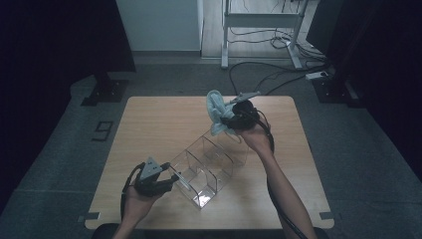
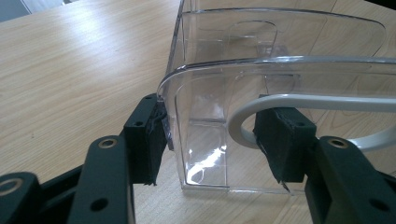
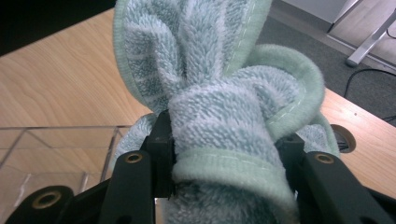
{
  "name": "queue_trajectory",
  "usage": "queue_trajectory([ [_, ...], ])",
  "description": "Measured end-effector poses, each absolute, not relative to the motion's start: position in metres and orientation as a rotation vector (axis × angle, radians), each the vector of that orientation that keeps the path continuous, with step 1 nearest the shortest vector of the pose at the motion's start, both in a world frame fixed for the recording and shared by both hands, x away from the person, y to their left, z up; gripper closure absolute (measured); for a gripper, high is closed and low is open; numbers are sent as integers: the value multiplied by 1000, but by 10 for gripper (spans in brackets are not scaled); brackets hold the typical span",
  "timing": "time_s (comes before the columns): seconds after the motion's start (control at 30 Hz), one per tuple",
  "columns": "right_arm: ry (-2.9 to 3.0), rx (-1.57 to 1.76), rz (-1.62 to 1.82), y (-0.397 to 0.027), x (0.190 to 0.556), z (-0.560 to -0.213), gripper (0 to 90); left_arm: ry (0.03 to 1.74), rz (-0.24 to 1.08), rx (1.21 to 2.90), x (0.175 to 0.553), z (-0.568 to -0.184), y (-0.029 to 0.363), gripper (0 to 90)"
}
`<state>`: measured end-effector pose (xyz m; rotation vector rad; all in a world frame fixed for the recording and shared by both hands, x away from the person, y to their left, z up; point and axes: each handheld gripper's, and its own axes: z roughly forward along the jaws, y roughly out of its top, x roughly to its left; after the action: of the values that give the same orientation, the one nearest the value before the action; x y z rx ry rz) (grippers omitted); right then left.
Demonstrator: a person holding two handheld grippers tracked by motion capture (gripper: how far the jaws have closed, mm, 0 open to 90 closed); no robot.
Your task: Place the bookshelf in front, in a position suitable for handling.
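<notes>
While the wooden bench (image 1: 149, 129) carries the work, a clear plastic organizer (image 1: 211, 167) lies across its middle, divided by upright walls into several open compartments. As far as the high view and the left gripper view show, all of these are empty; reflections make the near end hard to read. A light green towel (image 1: 217, 112), bunched into a thick wad, is held in the air just above the organizer's far end, apart from its rim. The right claw (image 3: 226, 154) pinches this wad, its jaws pressed into the pile on both sides. The left claw (image 2: 217, 142) clamps the near end wall of the organizer, one pad outside and one inside, steadying it on the bench.

Risks, as a judgement: the loose folds above the right claw are wider than a single compartment, so the towel may catch on a divider or drape over two compartments when lowered. A push from the towel may tip or slide the light organizer if the left claw slips on the smooth wall. A shallow pinch may also let the wad unroll.
</notes>
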<state>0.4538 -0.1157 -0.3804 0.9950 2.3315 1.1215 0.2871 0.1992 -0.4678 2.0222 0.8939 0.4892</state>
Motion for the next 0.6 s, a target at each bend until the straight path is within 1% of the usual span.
queue_trajectory([
  [0.1,2351,987,1064,-107,460,-390,531,894,489,2021,287,-468,199,448],
  [0.27,2367,978,1021,-104,462,-392,548,899,489,2021,288,-468,199,449],
  [0.53,2369,945,971,-105,454,-391,548,921,498,2017,287,-467,198,454],
  [0.6,2369,948,979,-111,450,-391,548,924,499,2018,287,-467,197,455],
])
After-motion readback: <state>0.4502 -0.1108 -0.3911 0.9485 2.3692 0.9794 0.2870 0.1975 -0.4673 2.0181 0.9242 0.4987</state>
